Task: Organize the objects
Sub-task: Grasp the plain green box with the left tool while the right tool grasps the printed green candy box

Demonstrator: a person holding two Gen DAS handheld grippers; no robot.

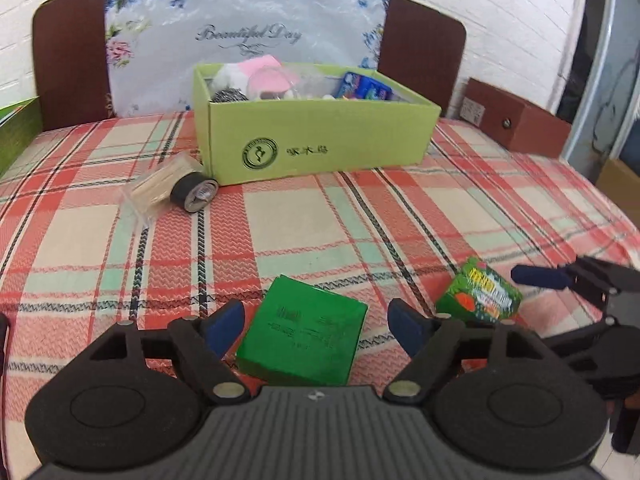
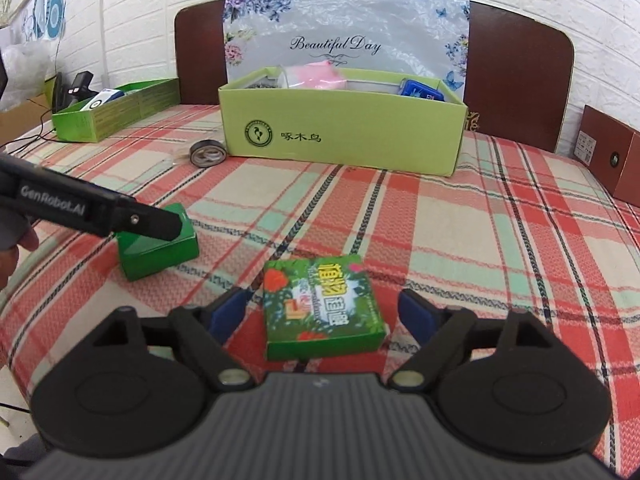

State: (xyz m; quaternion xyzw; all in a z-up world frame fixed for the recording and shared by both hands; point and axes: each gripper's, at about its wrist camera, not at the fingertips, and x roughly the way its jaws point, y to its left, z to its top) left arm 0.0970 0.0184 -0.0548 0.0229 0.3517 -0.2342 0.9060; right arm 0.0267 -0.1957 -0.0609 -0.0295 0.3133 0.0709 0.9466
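Both pairs of jaws stand wide apart and grip nothing: the left gripper (image 1: 316,326) has its fingers on either side of a plain green box (image 1: 303,341) lying on the checked bedcover (image 1: 304,224), and the right gripper (image 2: 320,314) straddles a flowered green box (image 2: 322,306) printed with Chinese characters. Farther back sits an open light-green carton (image 2: 344,136) marked 啄木鸟 beside a round logo, a tape roll (image 2: 208,153) near its corner, and behind it a sheet reading "Beautiful Day" (image 2: 335,46); the left gripper's body carries "GenRobot.AI".
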